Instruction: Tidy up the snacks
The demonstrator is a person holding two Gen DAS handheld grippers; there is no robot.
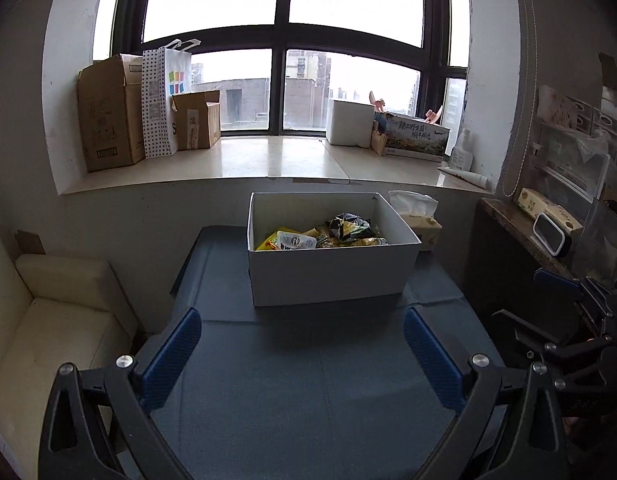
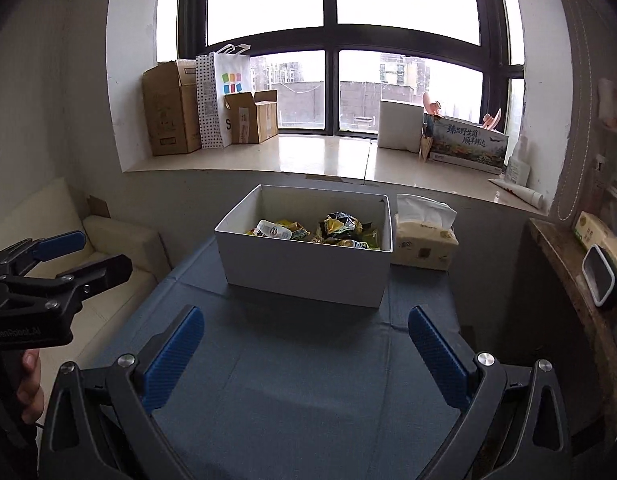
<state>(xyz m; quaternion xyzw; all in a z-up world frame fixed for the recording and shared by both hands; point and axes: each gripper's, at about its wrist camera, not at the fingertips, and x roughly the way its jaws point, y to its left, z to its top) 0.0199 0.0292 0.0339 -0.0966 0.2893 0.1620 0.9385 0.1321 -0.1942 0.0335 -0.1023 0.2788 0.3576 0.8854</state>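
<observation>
Snack packets [image 1: 328,232] lie heaped inside the white box [image 1: 332,276] on the blue-grey table [image 1: 308,380], a tissue pack [image 2: 424,240] just beside it. Both the left gripper [image 1: 302,356] and right gripper [image 2: 306,354] hover before the box, jaws spread wide, grasping nothing.

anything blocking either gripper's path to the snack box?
Nothing visible. The white box sits on bare blue tabletop ahead of the open left gripper and open right gripper. The tissue pack stands beside the box's right wall, off the approach. Snack packets lie inside, open top.
</observation>
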